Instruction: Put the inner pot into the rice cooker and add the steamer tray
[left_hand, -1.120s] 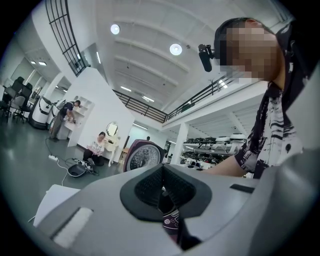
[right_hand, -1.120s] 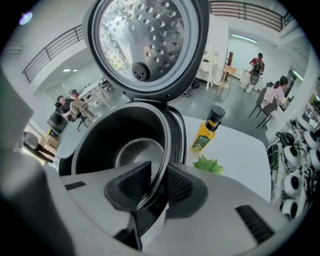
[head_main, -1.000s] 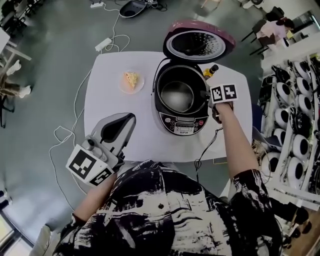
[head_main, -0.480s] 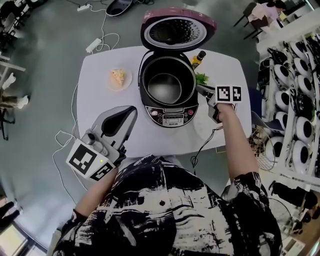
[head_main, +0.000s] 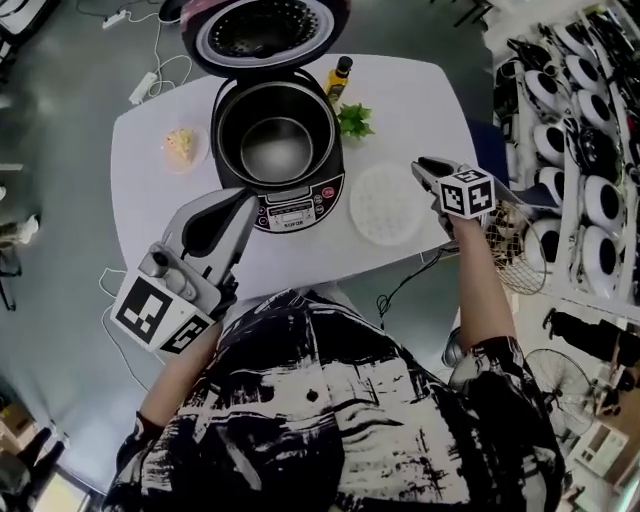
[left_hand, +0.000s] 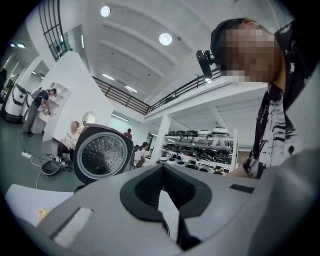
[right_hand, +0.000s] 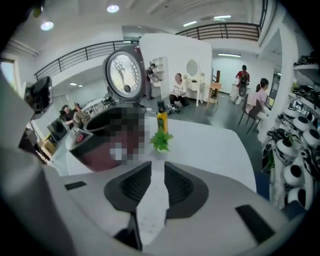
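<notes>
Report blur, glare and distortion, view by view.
Head view: fisheye bends the table edges, slightly soft all over. Left gripper view: dark rounded corners, ceiling lamps flare white, left tool close and blurry. Right gripper view: same curved vignette, right tool soft, bottle fairly sharp.

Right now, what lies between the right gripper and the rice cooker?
The white steamer tray, flat on the table, in the head view. The right gripper, jaws just opened further, holds nothing.
</notes>
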